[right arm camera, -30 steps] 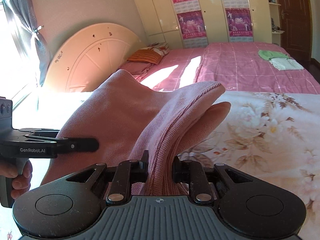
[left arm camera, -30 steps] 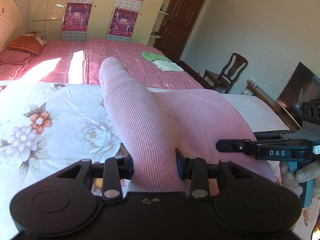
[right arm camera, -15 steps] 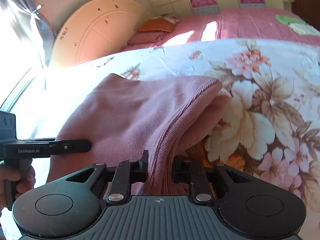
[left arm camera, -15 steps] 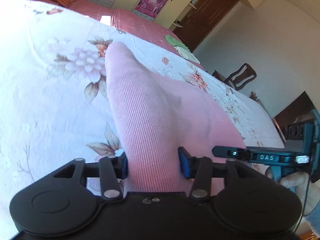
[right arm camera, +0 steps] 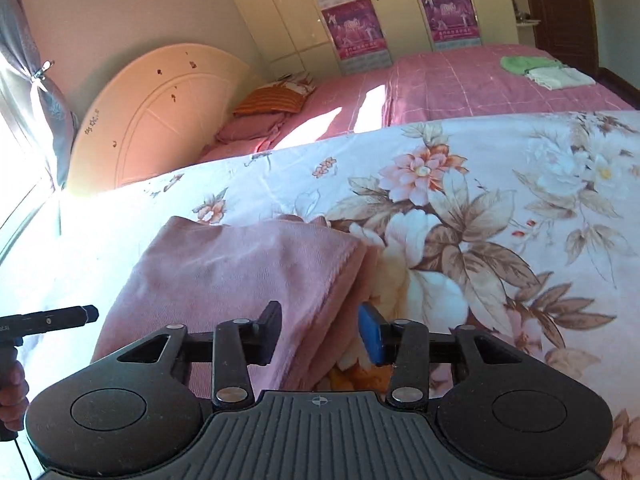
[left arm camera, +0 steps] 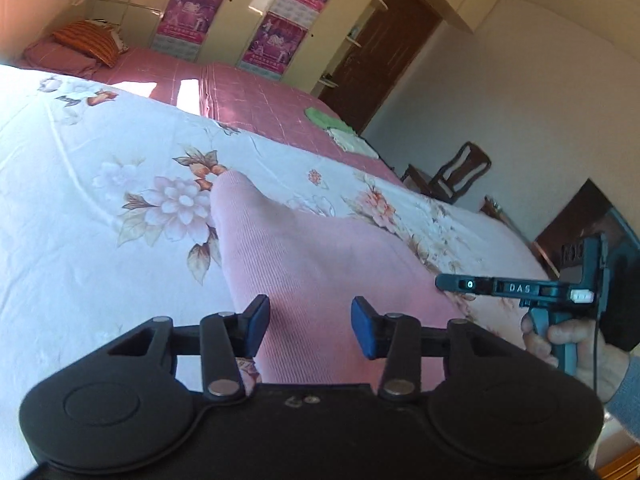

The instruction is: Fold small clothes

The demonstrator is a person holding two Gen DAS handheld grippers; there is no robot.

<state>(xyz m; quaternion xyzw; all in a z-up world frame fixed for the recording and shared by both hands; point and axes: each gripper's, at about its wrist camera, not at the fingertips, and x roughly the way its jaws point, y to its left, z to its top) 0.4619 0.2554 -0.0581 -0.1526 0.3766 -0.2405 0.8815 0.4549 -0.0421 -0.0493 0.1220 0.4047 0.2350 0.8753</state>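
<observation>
A pink knitted garment (left arm camera: 320,256) lies folded on the floral bed sheet (left arm camera: 100,220). My left gripper (left arm camera: 310,322) straddles its near edge. The jaws are closing, but the blue pads (left arm camera: 256,320) stand apart from the cloth, so the gripper is open. In the right wrist view the garment (right arm camera: 240,264) shows its folded edge between the fingers of my right gripper (right arm camera: 320,328). Those jaws are opening, with a gap at the blue pad (right arm camera: 370,332). Each gripper shows in the other's view: the right one (left arm camera: 460,284), the left one (right arm camera: 80,314).
Behind the floral sheet (right arm camera: 480,220) is a pink bed holding a green cloth (left arm camera: 324,118) and a white cloth (left arm camera: 352,142). A striped pillow (right arm camera: 272,100) lies by the cream headboard (right arm camera: 160,108). A wooden chair (left arm camera: 456,172) and a dark screen (left arm camera: 580,220) stand at the right.
Both grippers came down and the garment, held up a second ago, now lies flat on the sheet. Both pairs of pads have come off the cloth.
</observation>
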